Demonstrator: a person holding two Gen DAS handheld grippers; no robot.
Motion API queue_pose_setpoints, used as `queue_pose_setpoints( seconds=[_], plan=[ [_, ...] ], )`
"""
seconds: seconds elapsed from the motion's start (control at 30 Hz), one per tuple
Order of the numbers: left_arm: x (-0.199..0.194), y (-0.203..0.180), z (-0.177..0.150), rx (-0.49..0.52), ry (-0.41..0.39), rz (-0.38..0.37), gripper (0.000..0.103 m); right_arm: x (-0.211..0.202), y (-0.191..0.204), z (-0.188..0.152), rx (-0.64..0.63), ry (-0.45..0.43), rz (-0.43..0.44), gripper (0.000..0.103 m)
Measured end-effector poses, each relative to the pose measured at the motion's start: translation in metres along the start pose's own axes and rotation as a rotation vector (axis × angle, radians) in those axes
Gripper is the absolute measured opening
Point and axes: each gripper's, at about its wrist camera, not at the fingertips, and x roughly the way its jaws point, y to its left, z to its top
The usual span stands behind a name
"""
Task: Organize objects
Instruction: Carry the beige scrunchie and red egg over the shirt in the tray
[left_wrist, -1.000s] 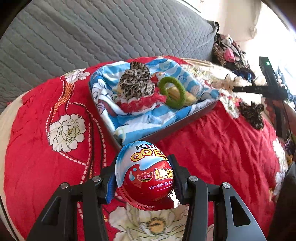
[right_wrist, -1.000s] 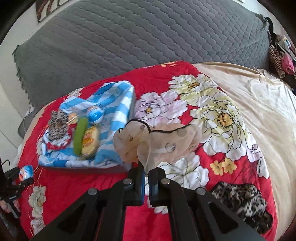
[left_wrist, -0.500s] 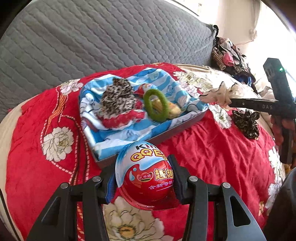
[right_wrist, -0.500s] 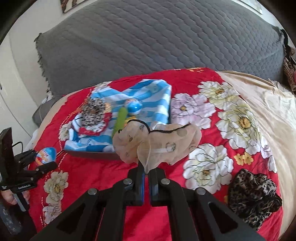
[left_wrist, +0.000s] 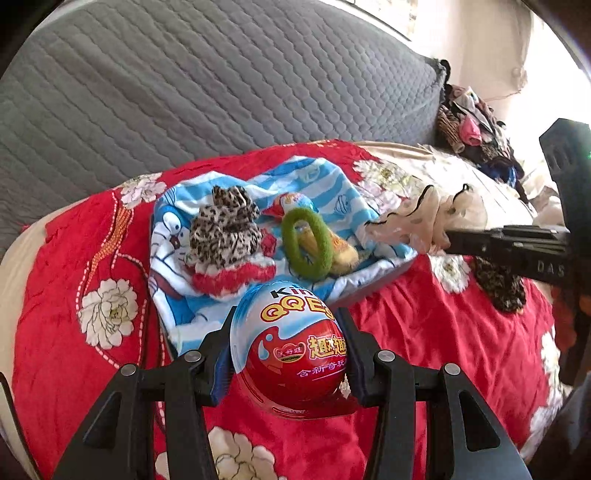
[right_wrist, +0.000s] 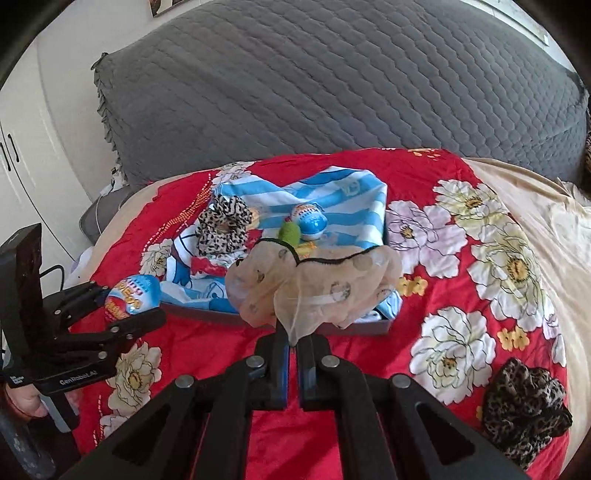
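Observation:
My left gripper (left_wrist: 290, 354) is shut on a red and blue toy egg (left_wrist: 291, 347) and holds it above the bedspread, just in front of the tray (left_wrist: 373, 291); it also shows in the right wrist view (right_wrist: 131, 291). My right gripper (right_wrist: 293, 347) is shut on a beige sheer scrunchie (right_wrist: 314, 284), held above the tray's near edge (right_wrist: 365, 326); the scrunchie also shows in the left wrist view (left_wrist: 421, 225). The tray, lined with a blue striped cloth, holds a leopard scrunchie (left_wrist: 225, 232), a green ring (left_wrist: 306, 243), a yellow item and another egg (right_wrist: 308, 221).
A dark leopard scrunchie (right_wrist: 524, 406) lies on the red floral bedspread (right_wrist: 461, 295) at the right. A grey quilted cushion (right_wrist: 332, 92) stands behind the tray. A pile of clothes (left_wrist: 476, 133) lies at the far right of the bed.
Both grippers have moved closer to the tray with their loads. The beige scrunchie now hangs over the tray's near edge.

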Motion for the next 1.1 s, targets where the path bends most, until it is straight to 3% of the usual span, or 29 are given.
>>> queue_pose_setpoints(
  seconds=[0.7, 1.1],
  plan=[
    [0.042, -0.006, 0.047, -0.036, -0.044, 0.110, 0.051, 0.048, 0.015, 0.035, 0.002, 0.005, 0.028, 0.003],
    [0.070, 0.010, 0.058, -0.095, -0.055, 0.161, 0.051, 0.083, 0.012, 0.051, -0.012, 0.020, 0.011, 0.003]
  ],
)
